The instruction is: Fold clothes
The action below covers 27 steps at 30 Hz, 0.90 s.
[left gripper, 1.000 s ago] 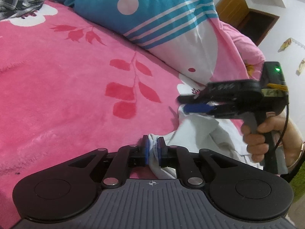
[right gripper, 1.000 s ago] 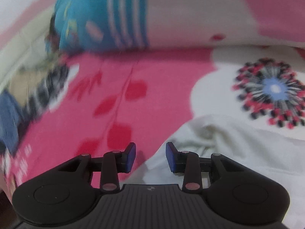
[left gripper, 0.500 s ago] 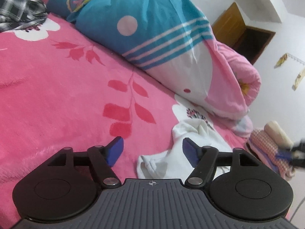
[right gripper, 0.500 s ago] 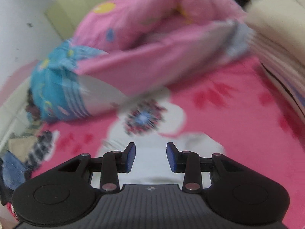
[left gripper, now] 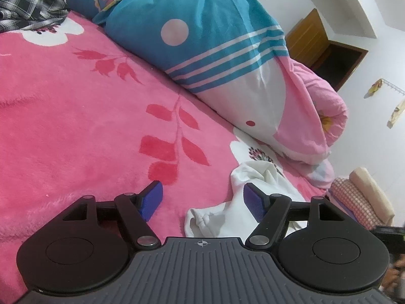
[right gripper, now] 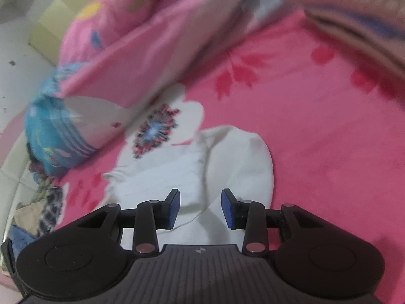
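Lying crumpled on the pink bed [left gripper: 76, 116], the white garment [right gripper: 192, 167] sits just below the white flower print of the blanket and near the rolled quilt [left gripper: 202, 38]. The left gripper [left gripper: 202, 202] hovers over the garment's near, bunched end. Its jaws stand wide apart and empty; the cloth lies below and slightly toward the right-hand blue pad, not pressed by either pad. The right gripper [right gripper: 200, 209] hovers directly above the broad part of the garment. Its jaws stand at a moderate gap with nothing between them; the fabric lies under them, untouched.

Key relation: in the right wrist view the garment's long axis runs away from the jaws toward the flower print, with a seam or fold line running along that axis almost between the pads. In the left wrist view the same garment stretches away to the upper right. Both grippers are close to it; the right one appears better centred over it.

Condition of the garment: soft, thin, wrinkled, one rounded lobe on the right side, a bunched hem or cuff at the left gripper's end. No fold is yet formed. A checked cloth [left gripper: 27, 2] lies well apart at the far corner.
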{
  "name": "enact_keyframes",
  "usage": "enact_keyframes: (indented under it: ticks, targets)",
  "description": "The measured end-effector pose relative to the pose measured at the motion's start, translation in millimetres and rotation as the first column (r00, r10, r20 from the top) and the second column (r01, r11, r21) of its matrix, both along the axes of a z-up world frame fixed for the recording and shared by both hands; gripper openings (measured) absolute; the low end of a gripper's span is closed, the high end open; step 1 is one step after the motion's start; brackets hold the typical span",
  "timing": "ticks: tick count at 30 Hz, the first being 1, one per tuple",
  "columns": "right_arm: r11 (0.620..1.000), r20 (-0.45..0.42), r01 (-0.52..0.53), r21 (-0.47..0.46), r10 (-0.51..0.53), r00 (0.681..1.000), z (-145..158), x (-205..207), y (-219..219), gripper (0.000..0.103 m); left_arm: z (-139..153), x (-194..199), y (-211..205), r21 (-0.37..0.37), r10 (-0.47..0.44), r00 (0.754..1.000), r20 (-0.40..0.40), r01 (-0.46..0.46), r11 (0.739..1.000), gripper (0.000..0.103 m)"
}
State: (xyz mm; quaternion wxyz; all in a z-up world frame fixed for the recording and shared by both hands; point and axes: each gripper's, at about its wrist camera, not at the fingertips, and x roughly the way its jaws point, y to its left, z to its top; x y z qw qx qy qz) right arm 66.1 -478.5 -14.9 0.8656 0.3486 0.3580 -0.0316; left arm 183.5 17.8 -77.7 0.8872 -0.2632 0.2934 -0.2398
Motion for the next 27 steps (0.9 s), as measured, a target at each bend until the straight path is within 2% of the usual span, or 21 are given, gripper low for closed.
enact_keyframes:
  ticks: [3, 7, 11, 14, 17, 21, 25, 27]
  targets:
    - [0.999, 0.065, 0.003, 0.036, -0.005, 0.998, 25, -49, 6, 0.040, 5, -6, 0, 0.002, 0.004, 1.000, 0.028, -0.004, 1.000, 0.071]
    - [0.989, 0.092, 0.014, 0.148, -0.028, 0.995, 34, -111, 23, 0.040, 23, -25, -7, 0.044, -0.022, 0.990, 0.138, 0.016, 0.999, 0.071]
    - [0.949, 0.036, 0.069, 0.309, -0.085, 0.996, 7, -156, 37, 0.043, 40, -49, -22, 0.078, -0.137, 0.962, 0.236, 0.121, 0.990, 0.072]
    - [0.907, -0.026, 0.131, 0.400, -0.132, 0.991, -23, -175, 47, 0.043, 48, -67, -35, 0.107, -0.238, 0.929, 0.283, 0.216, 0.970, 0.072]
    - [0.897, -0.079, 0.185, 0.402, -0.168, 0.983, -40, -181, 54, 0.043, 53, -90, -52, 0.168, -0.338, 0.875, 0.345, 0.297, 0.940, 0.072]
    - [0.904, -0.109, 0.208, 0.373, -0.180, 0.978, -50, -176, 60, 0.043, 50, -120, -79, 0.313, -0.466, 0.788, 0.401, 0.360, 0.879, 0.072]
    - [0.902, -0.112, 0.219, 0.372, -0.191, 0.975, -58, -170, 61, 0.041, 35, -141, -109, 0.496, -0.549, 0.729, 0.410, 0.327, 0.804, 0.072]
    - [0.912, -0.082, 0.206, 0.354, -0.189, 0.979, -56, -172, 64, 0.032, 27, -145, -118, 0.534, -0.577, 0.719, 0.387, 0.336, 0.776, 0.072]
